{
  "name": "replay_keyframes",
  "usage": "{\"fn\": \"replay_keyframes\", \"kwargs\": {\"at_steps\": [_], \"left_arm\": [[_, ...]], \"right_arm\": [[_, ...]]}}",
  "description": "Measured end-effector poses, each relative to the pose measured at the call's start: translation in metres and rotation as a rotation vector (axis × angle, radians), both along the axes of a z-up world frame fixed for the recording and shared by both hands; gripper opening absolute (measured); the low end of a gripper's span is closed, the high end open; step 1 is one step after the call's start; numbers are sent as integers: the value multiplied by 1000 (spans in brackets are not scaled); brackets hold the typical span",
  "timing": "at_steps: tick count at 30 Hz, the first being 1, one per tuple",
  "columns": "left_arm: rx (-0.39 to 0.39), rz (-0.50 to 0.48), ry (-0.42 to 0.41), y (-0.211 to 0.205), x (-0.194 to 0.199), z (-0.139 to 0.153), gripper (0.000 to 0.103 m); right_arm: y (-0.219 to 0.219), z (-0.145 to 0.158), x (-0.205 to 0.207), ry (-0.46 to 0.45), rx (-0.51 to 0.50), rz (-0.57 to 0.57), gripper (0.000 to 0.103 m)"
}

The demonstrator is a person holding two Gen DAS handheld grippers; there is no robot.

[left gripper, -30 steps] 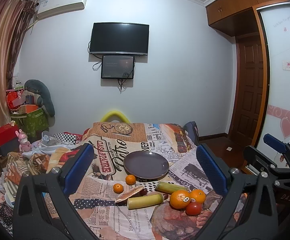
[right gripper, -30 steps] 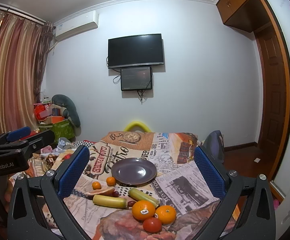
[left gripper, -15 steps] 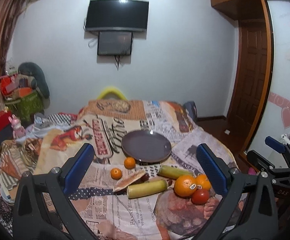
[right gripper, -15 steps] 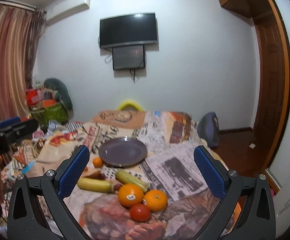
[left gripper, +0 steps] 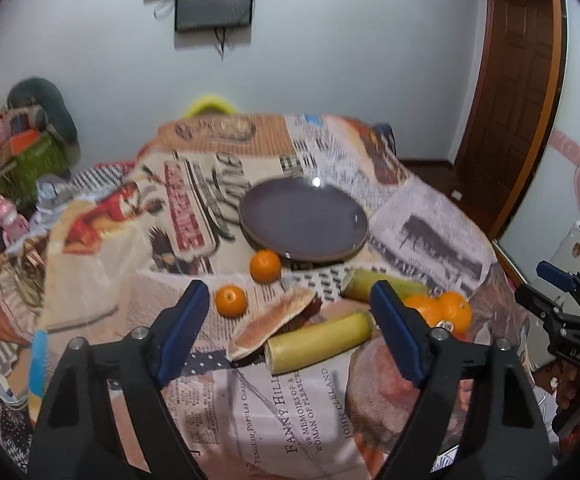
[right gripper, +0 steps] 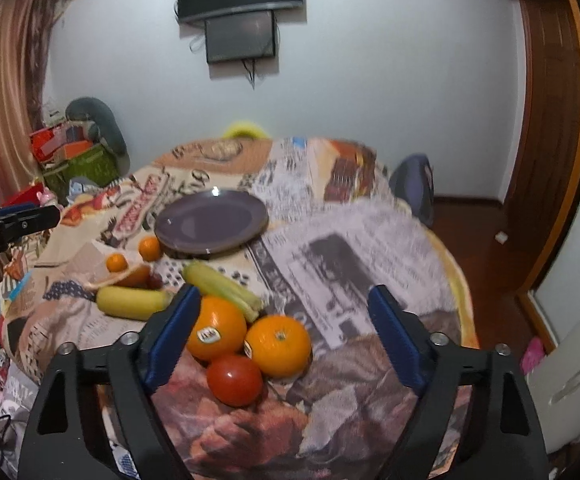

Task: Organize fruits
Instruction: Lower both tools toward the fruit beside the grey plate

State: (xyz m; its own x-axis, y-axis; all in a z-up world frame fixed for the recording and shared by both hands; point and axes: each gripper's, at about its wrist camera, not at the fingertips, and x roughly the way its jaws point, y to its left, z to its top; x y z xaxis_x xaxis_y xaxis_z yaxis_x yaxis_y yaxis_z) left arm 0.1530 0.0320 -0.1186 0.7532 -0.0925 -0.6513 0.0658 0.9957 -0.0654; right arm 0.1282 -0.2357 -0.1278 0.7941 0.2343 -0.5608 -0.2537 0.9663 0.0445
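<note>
A dark purple plate sits mid-table on a newspaper-print cloth. In front of it lie two mandarins, a brown flat piece, a yellow banana and a greenish one. Two big stickered oranges and a tomato cluster at the near right. My left gripper hovers over the brown piece and banana, jaws closing, touching nothing. My right gripper hovers over the oranges and tomato, jaws also closing, pads clear of the fruit.
The round table's edge drops to a wooden floor on the right, near a blue chair back. Clutter and a green box fill the left corner. A white appliance stands at the lower right.
Both grippers have dropped and tilted down toward the table, so the fruit looms larger. Both pairs of jaws have narrowed from their widest spread.
</note>
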Motion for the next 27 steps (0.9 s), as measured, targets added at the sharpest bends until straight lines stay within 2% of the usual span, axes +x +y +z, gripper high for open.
{"fn": "replay_keyframes", "kwargs": {"at_steps": [8,13,20,23,27], "left_arm": [[-18,-62,131,-7,29,-42,61],[-36,-99,197,-12,39,-64,50],[-19,-131,251,-19,54,-83,50],[-9,-149,249,-21,55,-84,50],[35,-207,250,-29,54,-86,64]], "right_arm": [[-6,-25,19,86,5,2,60],[-3,-37,31,128,13,19,56],[-1,-54,43,185,26,34,56],[1,-60,47,202,27,38,56],[1,-66,52,226,44,48,56]]}}
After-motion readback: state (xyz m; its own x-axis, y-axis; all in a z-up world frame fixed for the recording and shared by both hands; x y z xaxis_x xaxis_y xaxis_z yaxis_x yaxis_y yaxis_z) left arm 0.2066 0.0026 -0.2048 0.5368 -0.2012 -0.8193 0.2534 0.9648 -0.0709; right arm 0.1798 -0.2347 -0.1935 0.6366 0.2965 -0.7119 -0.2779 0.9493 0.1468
